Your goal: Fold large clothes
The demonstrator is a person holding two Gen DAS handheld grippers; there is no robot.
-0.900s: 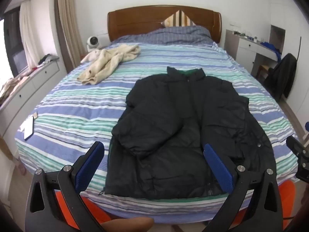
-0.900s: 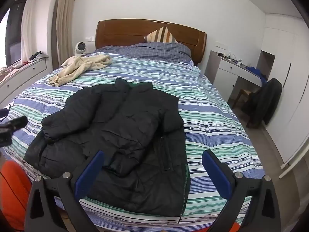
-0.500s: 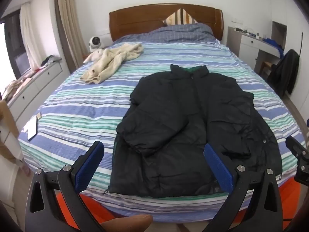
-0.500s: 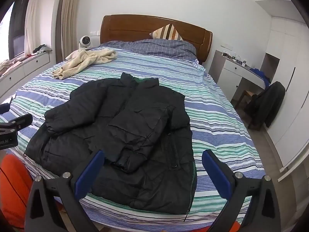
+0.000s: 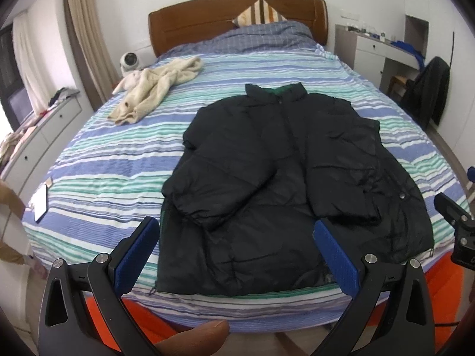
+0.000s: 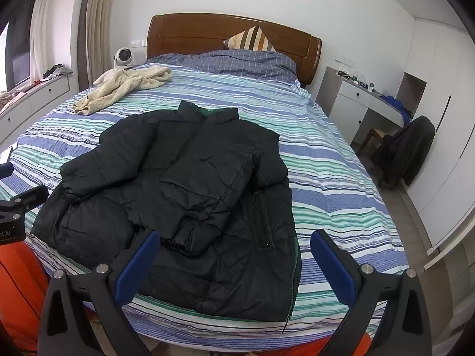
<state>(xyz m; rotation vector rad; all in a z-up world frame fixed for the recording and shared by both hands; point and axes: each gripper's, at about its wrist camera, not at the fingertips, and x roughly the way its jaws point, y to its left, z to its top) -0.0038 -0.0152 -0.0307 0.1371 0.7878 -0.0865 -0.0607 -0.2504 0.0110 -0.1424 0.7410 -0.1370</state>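
Note:
A black puffer jacket (image 5: 285, 172) lies face up on the striped bed (image 5: 118, 154), collar toward the headboard, both sleeves folded in over the chest. It also shows in the right wrist view (image 6: 184, 195). My left gripper (image 5: 237, 252) is open and empty, hovering off the foot of the bed just short of the jacket's hem. My right gripper (image 6: 234, 264) is open and empty, over the hem's right part. Each gripper's body shows at the edge of the other's view.
A cream fleece garment (image 5: 157, 92) lies at the bed's far left. A phone (image 5: 40, 203) lies at the left edge. Drawers (image 5: 35, 136) line the left wall. A desk (image 6: 365, 101) and a chair with a dark coat (image 6: 406, 151) stand right. Orange floor shows below.
Both grippers have moved a little closer to the bed's foot, so the jacket looks larger and nearer. The jacket itself has not moved. Both jaws stay open.

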